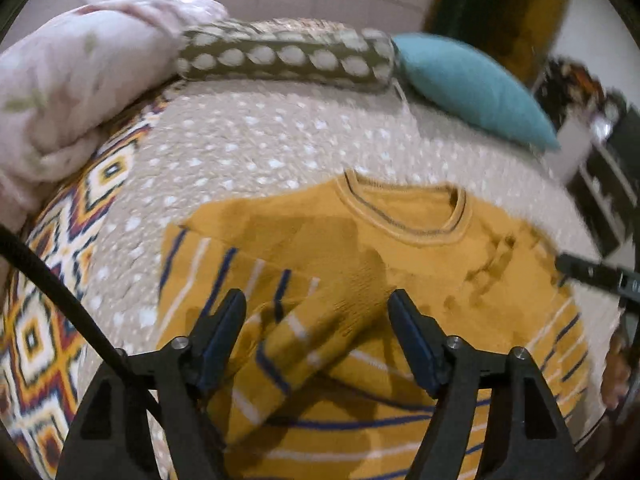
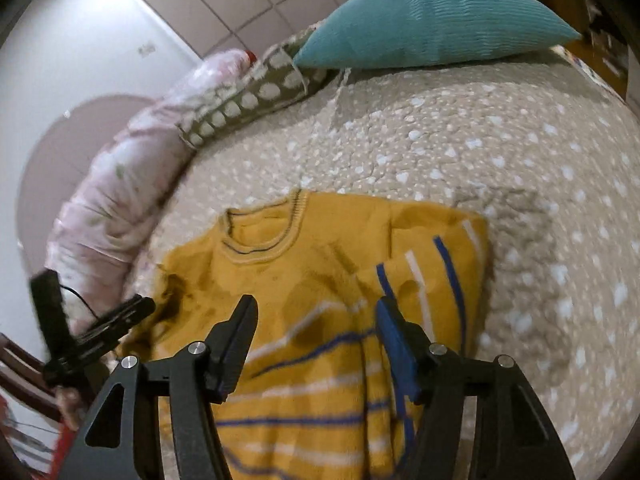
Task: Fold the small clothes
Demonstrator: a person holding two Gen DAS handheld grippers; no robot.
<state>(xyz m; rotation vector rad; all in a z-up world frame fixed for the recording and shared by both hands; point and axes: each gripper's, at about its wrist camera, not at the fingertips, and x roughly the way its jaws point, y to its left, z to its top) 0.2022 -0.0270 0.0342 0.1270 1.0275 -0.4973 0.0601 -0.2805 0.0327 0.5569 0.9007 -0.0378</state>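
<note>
Bedding is being shown across both views. At the far left of the left wrist view a patterned blanket (image 1: pixel 60 280) is being seen beside a pale pink quilt (image 1: pixel 72 92). Toward the middle, a dotted bedspread (image 1: pixel 280 136) is being covered by the mustard sweater (image 1: pixel 400 264), which is lying flat with its neckline toward the top of the frame. One striped sleeve (image 1: pixel 312 344) is being seen folded in across the body, at lower centre. The left tool (image 1: pixel 316 312) is being held released above that sleeve, jaws apart, nothing pressed between the pads. At the right edge, the tip of the right tool (image 1: pixel 600 276) is being seen over the sweater's right side.

In the right wrist view the left tool (image 2: pixel 132 312) is being seen at lower left, over the sweater's (image 2: pixel 304 280) edge. The right tool (image 2: pixel 316 312) is being held released at lower centre, jaws apart, hovering over the striped hem area. At the upper right a teal cushion (image 2: pixel 432 20) is resting at the bedspread's far end.

Knit fabric of this kind is judged to be soft, light and limp, likely sagging and stretching when lifted. Hold is judged best taken at the hem corners or side seams, both layers being pinched together.
</note>
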